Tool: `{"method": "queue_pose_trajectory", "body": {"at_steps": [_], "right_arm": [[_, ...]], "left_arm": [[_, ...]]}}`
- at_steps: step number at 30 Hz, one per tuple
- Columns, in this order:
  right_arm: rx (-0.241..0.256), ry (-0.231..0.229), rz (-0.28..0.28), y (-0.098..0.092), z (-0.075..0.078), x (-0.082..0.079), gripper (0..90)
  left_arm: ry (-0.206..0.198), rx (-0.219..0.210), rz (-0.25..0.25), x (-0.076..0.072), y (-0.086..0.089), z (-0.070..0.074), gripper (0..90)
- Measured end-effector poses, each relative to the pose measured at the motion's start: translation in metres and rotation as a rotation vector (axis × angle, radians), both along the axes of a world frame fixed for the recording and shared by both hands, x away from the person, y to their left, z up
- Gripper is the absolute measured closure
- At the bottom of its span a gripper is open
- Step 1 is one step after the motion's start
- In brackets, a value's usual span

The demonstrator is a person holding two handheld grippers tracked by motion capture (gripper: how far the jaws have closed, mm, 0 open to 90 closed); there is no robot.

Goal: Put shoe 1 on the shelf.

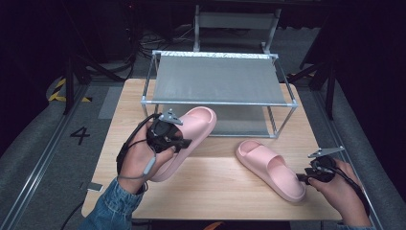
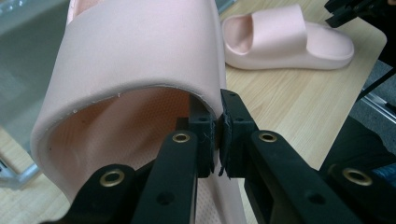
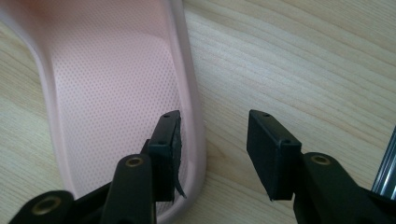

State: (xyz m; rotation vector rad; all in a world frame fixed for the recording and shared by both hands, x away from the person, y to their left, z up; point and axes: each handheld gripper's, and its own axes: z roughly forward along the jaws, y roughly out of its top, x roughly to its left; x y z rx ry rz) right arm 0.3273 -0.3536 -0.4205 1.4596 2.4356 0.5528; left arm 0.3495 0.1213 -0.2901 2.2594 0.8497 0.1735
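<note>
The left hand-held gripper [image 2: 219,140] is clamped on the strap edge of one pink slipper [image 1: 189,136], lifted near the metal rack [image 1: 218,79]. The right hand-held gripper [image 3: 212,154] stands open, straddling the rim of the other slipper [image 1: 270,167] lying flat on the tabletop [image 1: 210,187].

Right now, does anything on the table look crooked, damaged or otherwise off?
Nothing looks damaged or spilled. The two pink slippers just aren't paired: the left gripper holds one slipper tilted by its strap near the rack, while the other slipper lies flat at an angle, the open right gripper straddling its rim.
</note>
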Motion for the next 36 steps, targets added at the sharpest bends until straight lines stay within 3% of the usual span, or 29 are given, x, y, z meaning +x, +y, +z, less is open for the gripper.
{"method": "queue_pose_trajectory", "body": {"at_steps": [12, 23, 25, 36], "right_arm": [[0.005, -0.008, 0.0, -0.003, 0.002, -0.001, 55.8], [0.011, -0.01, 0.01, -0.005, 0.004, -0.001, 55.5], [0.016, -0.015, 0.01, -0.005, 0.004, -0.001, 55.5], [0.025, -0.022, 0.019, -0.01, 0.006, 0.0, 55.5]], "left_arm": [[-0.045, 0.015, 0.005, 0.01, -0.011, 0.032, 85.1], [-0.061, -0.005, 0.035, 0.042, -0.021, 0.052, 84.8], [-0.069, 0.023, 0.054, 0.053, -0.025, 0.054, 84.8], [-0.018, 0.047, 0.109, 0.09, -0.041, 0.066, 84.9]]}}
